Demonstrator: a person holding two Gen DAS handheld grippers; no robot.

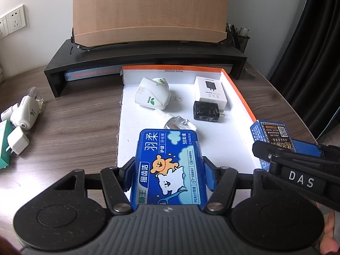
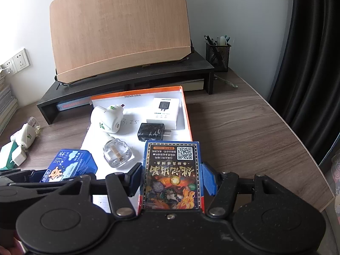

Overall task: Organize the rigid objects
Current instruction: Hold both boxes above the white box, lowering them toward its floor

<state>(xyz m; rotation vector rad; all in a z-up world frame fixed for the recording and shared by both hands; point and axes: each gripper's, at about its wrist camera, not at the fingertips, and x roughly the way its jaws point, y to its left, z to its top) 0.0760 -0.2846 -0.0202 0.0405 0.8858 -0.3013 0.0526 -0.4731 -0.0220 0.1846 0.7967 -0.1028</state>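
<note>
My left gripper (image 1: pixel 169 171) is shut on a blue floss-pick box (image 1: pixel 169 165) with a cartoon bear, held over the near end of the white tray (image 1: pixel 238 140) with orange rim. My right gripper (image 2: pixel 172 175) is shut on a dark card box (image 2: pixel 172 174) with a QR code, held over the tray's near right edge. In the tray (image 2: pixel 136 199) lie a white plug-in device (image 1: pixel 152 95), a clear glass bottle (image 1: pixel 179 124), a black charger (image 1: pixel 207 111) and a white charger box (image 1: pixel 210 92). The floss-pick box (image 2: pixel 71 166) shows at left in the right wrist view.
A black monitor riser (image 1: pixel 146 56) carrying a wooden board (image 1: pixel 148 10) stands behind the tray. On the desk at left lie a second white plug-in device (image 1: pixel 26 112), a white charger (image 1: pixel 18 142) and a green box (image 1: pixel 4 146). A mesh pen holder (image 2: pixel 217 56) stands at back right.
</note>
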